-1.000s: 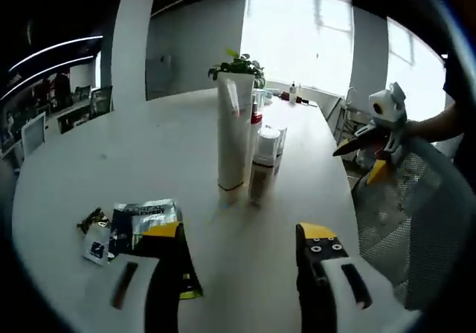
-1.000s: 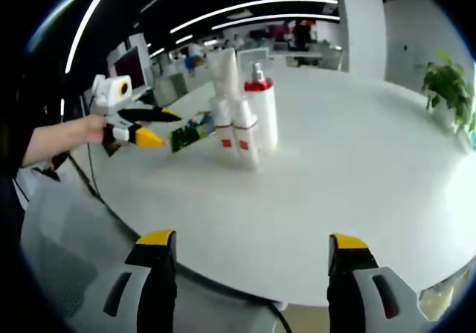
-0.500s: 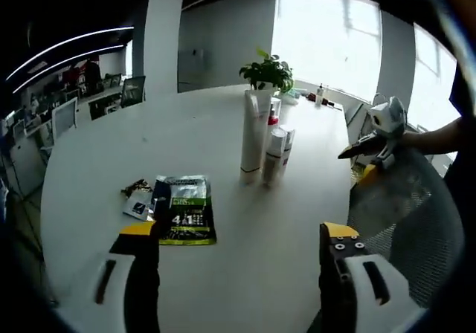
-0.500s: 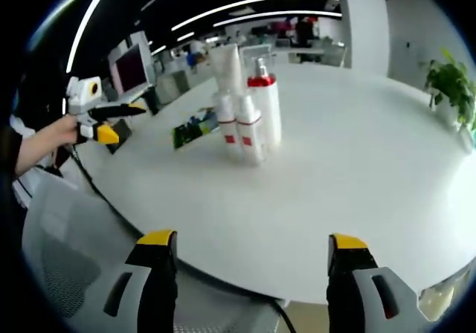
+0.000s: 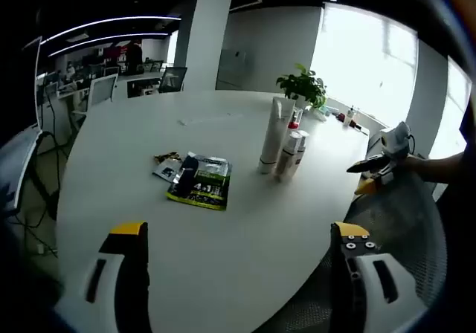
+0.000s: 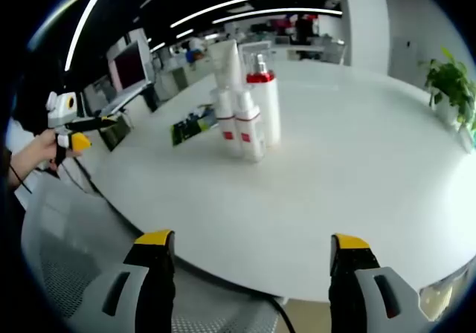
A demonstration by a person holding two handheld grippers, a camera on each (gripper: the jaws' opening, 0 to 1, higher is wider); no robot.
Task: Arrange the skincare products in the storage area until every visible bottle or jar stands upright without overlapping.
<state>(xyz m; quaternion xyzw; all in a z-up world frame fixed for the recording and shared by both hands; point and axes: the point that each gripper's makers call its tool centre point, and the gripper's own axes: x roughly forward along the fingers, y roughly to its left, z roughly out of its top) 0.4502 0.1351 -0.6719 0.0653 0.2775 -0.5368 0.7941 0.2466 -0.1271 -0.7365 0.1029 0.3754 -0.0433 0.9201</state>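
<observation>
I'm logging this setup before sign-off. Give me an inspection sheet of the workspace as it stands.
Surface: round white table, mostly bare.
Job's things: tall tube, red-capped pump bottle and two small white bottles clustered upright, close together; whether they touch is unclear.
Clutter: green sachet lying flat, small packets beside it.
Grippers: left tongs open, holding nothing, back at the table edge; right tongs open, holding nothing, off the table edge.
Cables: dark cables hang beside the table, in the left gripper view.
Surroundings: potted plant, mesh chair, office desks and monitors beyond.
</observation>
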